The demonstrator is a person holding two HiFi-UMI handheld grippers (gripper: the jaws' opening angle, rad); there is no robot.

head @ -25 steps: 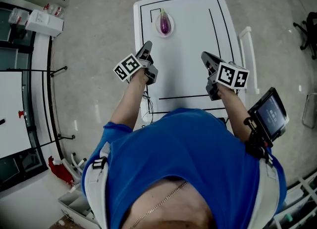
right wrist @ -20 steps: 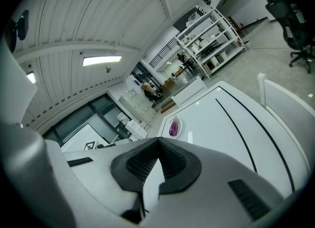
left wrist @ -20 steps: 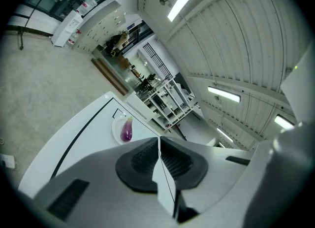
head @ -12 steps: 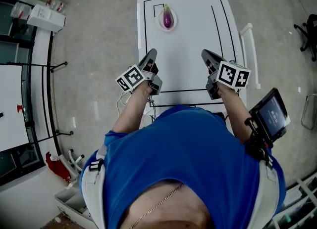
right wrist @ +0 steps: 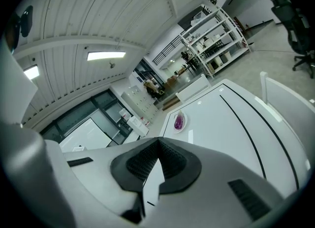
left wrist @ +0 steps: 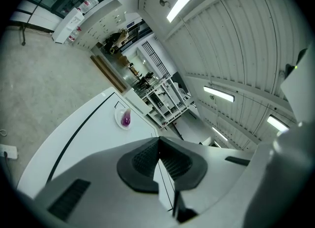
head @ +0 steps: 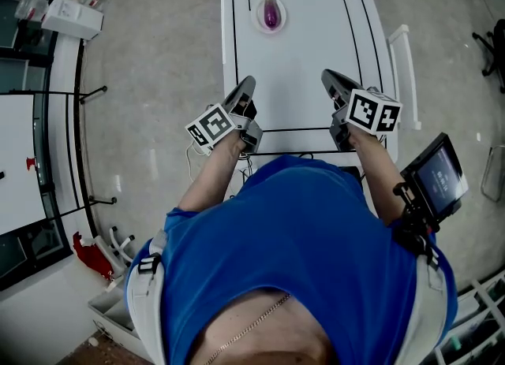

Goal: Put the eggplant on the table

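Note:
A purple eggplant [head: 271, 13] lies on a small white plate [head: 271, 26] at the far left of the white table [head: 304, 64]. It also shows in the left gripper view as the eggplant [left wrist: 126, 119] on the plate [left wrist: 121, 122], and in the right gripper view as the eggplant [right wrist: 178, 121] on the plate [right wrist: 180, 128]. My left gripper [head: 247, 84] hovers over the table's near left edge, shut and empty, its pads [left wrist: 147, 158] meeting. Over the near right side my right gripper [head: 326, 77] is likewise shut with nothing held. Both point at the plate from far off.
A black line frames the tabletop. A white rail [head: 398, 72] runs along the table's right side. A small screen [head: 436, 176] sits by the person's right arm. A counter with boxes [head: 71, 18] stands at left, an office chair [head: 493, 48] at right, shelving [right wrist: 216, 37] beyond.
My left gripper has drawn back toward the table's near edge. The table and plate now sit higher in the head view. The right gripper has kept its place.

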